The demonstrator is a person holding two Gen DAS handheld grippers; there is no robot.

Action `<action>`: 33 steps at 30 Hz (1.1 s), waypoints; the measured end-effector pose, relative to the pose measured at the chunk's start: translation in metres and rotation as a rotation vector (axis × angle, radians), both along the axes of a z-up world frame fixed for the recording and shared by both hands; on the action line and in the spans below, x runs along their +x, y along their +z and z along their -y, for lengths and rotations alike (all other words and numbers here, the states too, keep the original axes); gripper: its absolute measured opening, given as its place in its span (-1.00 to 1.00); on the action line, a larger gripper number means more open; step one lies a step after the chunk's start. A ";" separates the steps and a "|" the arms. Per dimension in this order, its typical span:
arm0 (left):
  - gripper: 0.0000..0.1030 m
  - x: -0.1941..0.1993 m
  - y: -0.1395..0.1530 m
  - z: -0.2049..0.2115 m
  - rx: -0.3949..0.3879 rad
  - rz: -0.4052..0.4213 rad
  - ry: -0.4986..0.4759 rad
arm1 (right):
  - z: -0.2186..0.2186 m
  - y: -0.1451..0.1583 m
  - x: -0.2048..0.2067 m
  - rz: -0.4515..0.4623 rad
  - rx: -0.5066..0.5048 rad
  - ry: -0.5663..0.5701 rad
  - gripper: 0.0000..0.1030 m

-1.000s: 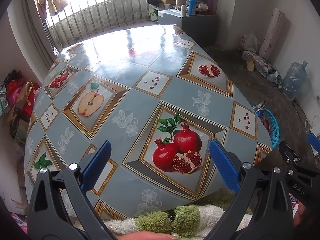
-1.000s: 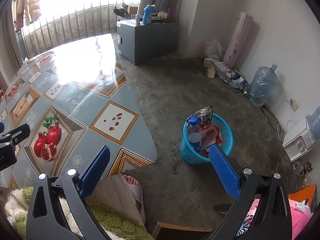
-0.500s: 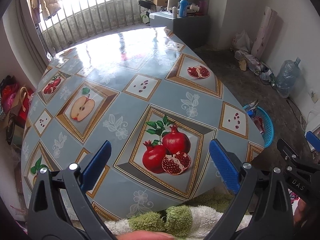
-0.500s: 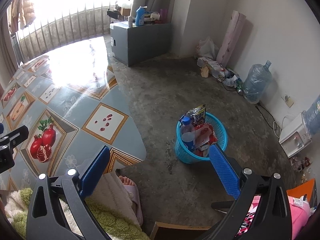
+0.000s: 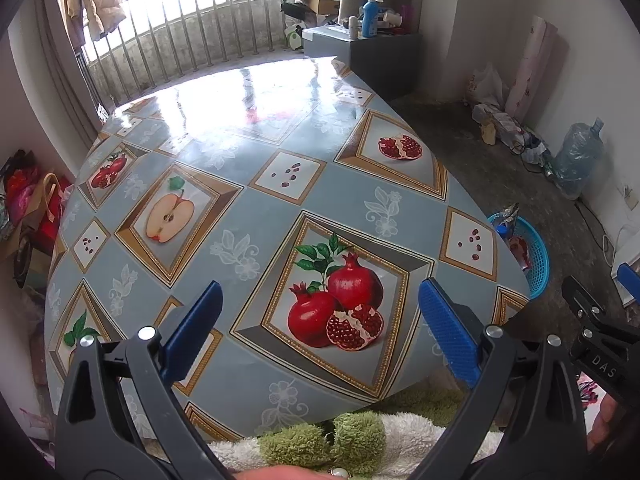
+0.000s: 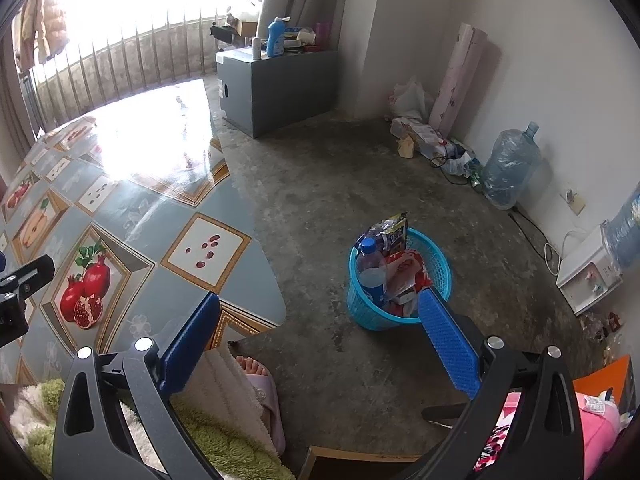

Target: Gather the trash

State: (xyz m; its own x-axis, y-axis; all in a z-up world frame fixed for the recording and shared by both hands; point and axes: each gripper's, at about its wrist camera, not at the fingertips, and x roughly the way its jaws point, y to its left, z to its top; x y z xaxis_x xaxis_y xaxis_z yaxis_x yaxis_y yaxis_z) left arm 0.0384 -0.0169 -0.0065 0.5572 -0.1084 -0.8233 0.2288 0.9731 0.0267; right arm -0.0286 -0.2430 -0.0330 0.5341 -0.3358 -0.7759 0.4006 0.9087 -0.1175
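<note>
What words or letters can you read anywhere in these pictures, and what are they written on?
"DAS": white letters on the black body of the right gripper, at the left wrist view's right edge.
Snack packet in the blue basket: print too blurred to read.
Bottle label in the basket: too small to read.
</note>
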 end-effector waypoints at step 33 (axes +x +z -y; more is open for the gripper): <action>0.83 -0.002 0.000 -0.002 0.007 0.000 0.013 | 0.000 0.003 0.002 0.004 0.002 0.004 0.87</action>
State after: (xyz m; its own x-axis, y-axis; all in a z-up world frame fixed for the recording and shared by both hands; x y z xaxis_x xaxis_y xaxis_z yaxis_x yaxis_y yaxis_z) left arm 0.0360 -0.0146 -0.0068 0.5587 -0.0959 -0.8238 0.2165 0.9757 0.0332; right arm -0.0264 -0.2427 -0.0301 0.5381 -0.3321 -0.7747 0.3977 0.9104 -0.1140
